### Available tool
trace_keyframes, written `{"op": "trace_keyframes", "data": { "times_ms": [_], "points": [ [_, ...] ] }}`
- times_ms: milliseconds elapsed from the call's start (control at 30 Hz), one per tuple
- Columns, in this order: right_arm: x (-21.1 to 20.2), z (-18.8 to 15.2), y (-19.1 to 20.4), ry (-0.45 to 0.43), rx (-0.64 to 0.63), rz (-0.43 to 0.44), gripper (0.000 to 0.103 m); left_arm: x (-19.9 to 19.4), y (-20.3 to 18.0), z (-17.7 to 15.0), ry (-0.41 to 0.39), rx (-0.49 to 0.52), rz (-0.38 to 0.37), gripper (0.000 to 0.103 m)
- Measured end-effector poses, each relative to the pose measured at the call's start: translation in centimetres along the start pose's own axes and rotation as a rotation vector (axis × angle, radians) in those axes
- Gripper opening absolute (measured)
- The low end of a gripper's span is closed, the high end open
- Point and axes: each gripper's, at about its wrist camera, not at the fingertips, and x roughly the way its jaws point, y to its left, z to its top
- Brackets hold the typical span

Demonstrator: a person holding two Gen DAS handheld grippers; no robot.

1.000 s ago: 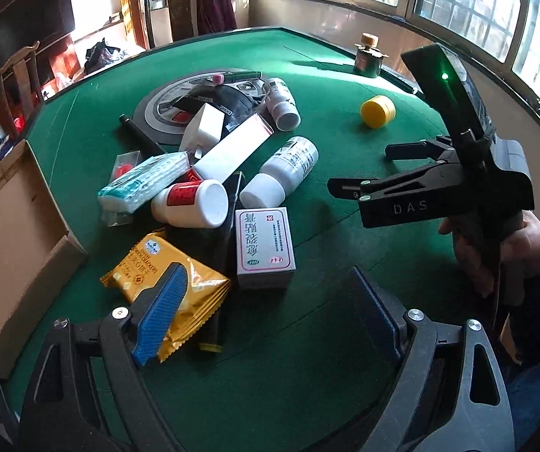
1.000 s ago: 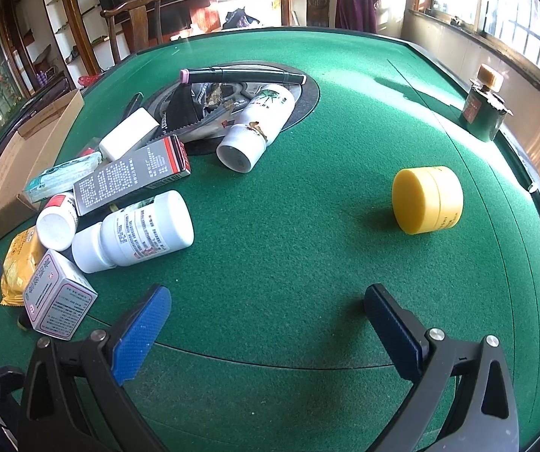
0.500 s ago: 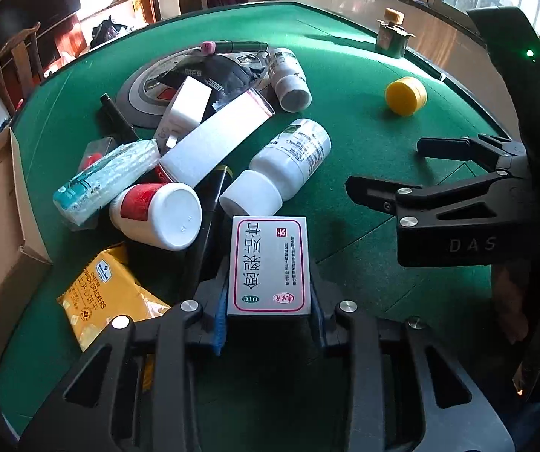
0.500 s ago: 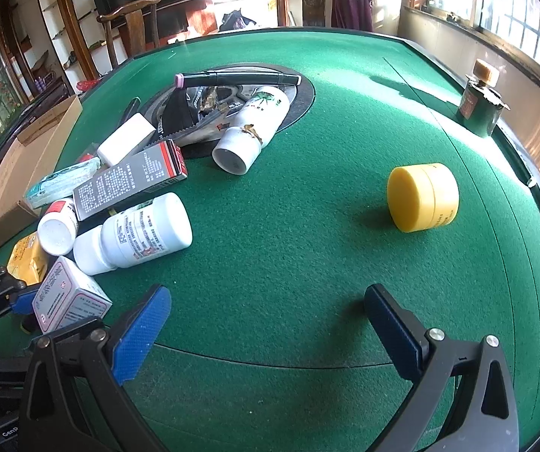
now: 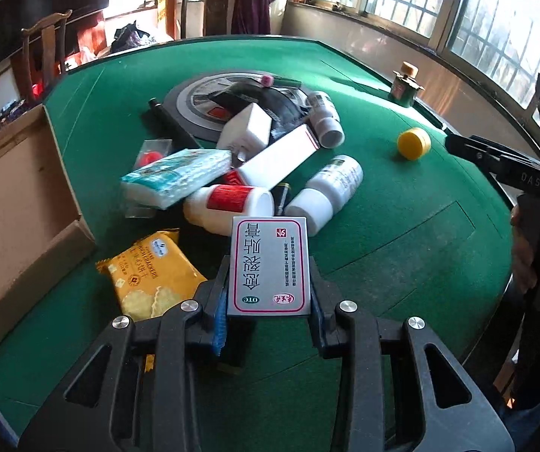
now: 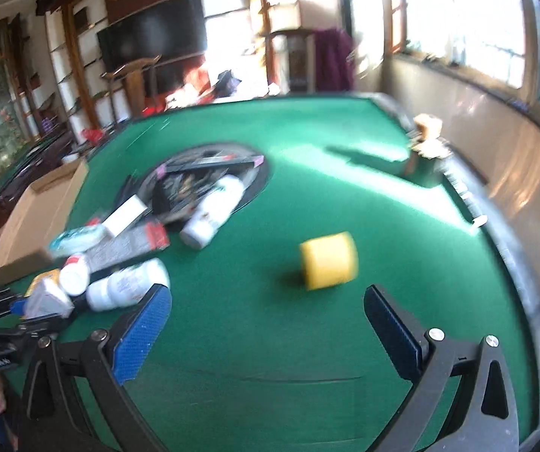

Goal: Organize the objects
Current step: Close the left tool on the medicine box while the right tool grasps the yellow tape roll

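The left gripper (image 5: 270, 310) is clenched on a small medicine box (image 5: 271, 265), its pads pressed against the box's two long sides; the box's printed face looks up toward the camera. The box sits at the near edge of a pile on the green felt surface (image 5: 401, 248).

Just beyond the box lie two white bottles on their sides: one with a red label (image 5: 230, 203) and one with a white cap (image 5: 324, 194) toward the camera. To the left of the gripper, a yellow cracker packet (image 5: 149, 275) lies flat, partly under the left finger. Further back, a pack of tissues (image 5: 175, 177) leans on the red-labelled bottle, a long white carton (image 5: 279, 156) rests across the heap, and a white block (image 5: 247, 130), a dark pouch (image 5: 270, 103) and another white bottle (image 5: 326, 118) crowd a round grey disc (image 5: 194, 101) in the middle of the surface. An open cardboard box (image 5: 17, 196) stands at the left edge.

A yellow jar (image 6: 328, 260) lies alone on its side, well apart from the pile, ahead of the right gripper (image 6: 266, 324), whose jaws stand wide and grasp nothing. A small green bottle (image 5: 403, 84) stands upright near the far right rim. The right wrist view is blurred.
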Motion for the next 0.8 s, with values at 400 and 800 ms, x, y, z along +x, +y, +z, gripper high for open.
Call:
{"op": "trace_keyframes", "data": {
  "times_ms": [400,800],
  "points": [
    [6.7,1.8,-1.7,0.116,-0.07,-0.134,0.085,-0.8,2.3,-0.5,-0.045,-0.036,-0.027,0.033],
    [8.8,1.0,-1.8,0.134,-0.071,-0.116,0.032,0.4,1.7,0.0,-0.028,-0.03,-0.033,0.033]
  ]
}}
